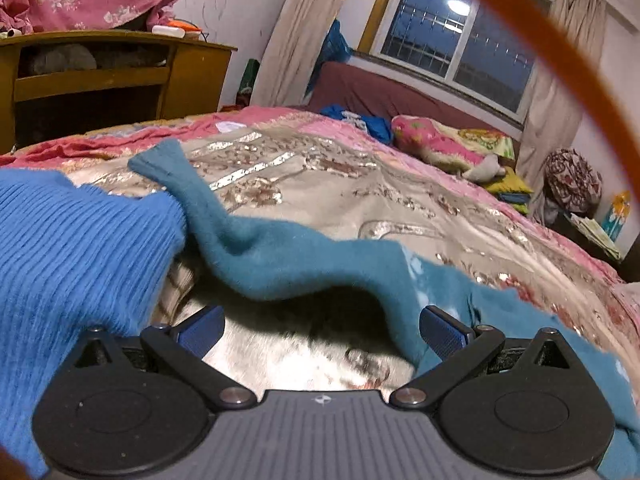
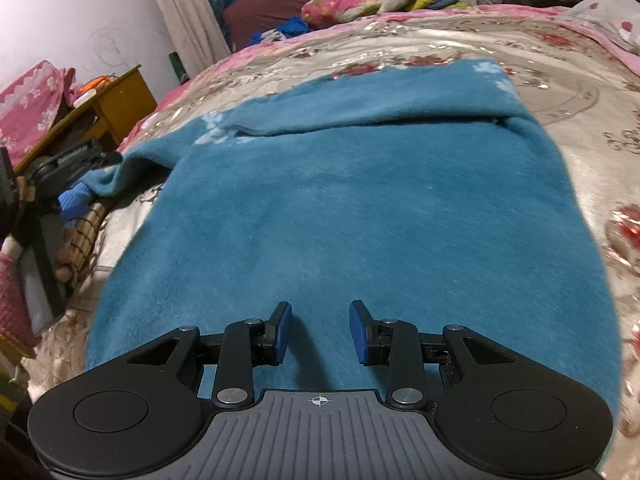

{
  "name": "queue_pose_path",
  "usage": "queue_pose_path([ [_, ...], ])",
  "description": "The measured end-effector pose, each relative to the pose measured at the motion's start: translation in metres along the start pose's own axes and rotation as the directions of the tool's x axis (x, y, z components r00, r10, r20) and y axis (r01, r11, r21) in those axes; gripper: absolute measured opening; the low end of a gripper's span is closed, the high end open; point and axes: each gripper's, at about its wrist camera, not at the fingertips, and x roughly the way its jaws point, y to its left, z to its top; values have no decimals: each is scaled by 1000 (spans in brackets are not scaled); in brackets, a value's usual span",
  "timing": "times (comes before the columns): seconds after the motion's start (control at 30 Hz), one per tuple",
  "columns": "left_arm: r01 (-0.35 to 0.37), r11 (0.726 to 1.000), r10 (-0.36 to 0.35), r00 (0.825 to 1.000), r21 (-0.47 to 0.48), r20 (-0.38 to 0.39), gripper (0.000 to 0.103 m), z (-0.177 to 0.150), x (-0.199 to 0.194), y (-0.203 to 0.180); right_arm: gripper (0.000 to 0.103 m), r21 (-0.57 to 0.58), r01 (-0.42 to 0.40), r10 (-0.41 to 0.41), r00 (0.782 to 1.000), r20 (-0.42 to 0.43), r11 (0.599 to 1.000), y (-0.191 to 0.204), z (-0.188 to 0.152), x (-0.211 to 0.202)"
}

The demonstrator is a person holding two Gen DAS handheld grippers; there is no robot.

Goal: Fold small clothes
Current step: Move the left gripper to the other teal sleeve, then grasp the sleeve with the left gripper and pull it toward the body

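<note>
A small teal fleece top [image 2: 340, 208] lies spread on the bed, one sleeve folded across its far part. In the left wrist view its other sleeve [image 1: 224, 216] stretches away over the quilt and its edge is raised above a dark gap. My left gripper [image 1: 320, 332] is wide open and empty, low over the quilt beside that raised edge; its right finger [image 1: 442, 332] touches the teal cloth. My right gripper [image 2: 320, 332] is open and empty just above the near part of the top. The left gripper [image 2: 76, 164] also shows at the far left of the right wrist view.
A bright blue ribbed knit [image 1: 72, 264] lies at the left of the sleeve. The bed has a shiny floral quilt [image 1: 360, 184]. Pillows and clothes [image 1: 448, 144] sit at the far end. A wooden desk [image 1: 120, 76] stands beyond the bed. An orange cable [image 1: 568, 72] crosses the view.
</note>
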Motion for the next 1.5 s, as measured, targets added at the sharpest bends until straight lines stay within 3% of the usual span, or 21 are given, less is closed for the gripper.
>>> queue_pose_path([
  [0.13,65,997,-65,998,-46,-3,103,-4,3,-10,32,12,-25,25,1000,10,1000,0,5,9],
  [0.27,56,992,-59,998,-117,-23,103,-7,21,-12,32,29,-49,49,999,16,998,-5,7,13],
  [0.47,30,936,-29,1000,-351,8,103,1,44,8,32,74,-87,85,996,23,993,-14,8,15],
  [0.8,-36,921,65,996,-389,62,103,13,77,9,32,102,-114,111,993,37,988,-21,13,21],
  [0.97,-46,924,86,992,-381,88,102,20,85,9,32,113,-124,120,992,43,986,-23,14,22],
  [1.1,-39,935,82,991,-352,108,79,29,86,6,32,127,-134,129,990,50,983,-25,13,22],
  [1.2,-21,958,60,990,-285,130,71,37,80,-7,32,137,-144,137,989,57,980,-27,12,22],
  [1.37,78,989,-56,984,-129,169,71,47,65,-52,32,155,-161,152,986,68,975,-32,9,21],
  [1.5,169,983,-177,972,66,154,71,37,54,-110,32,177,-173,161,984,77,969,-35,7,18],
])
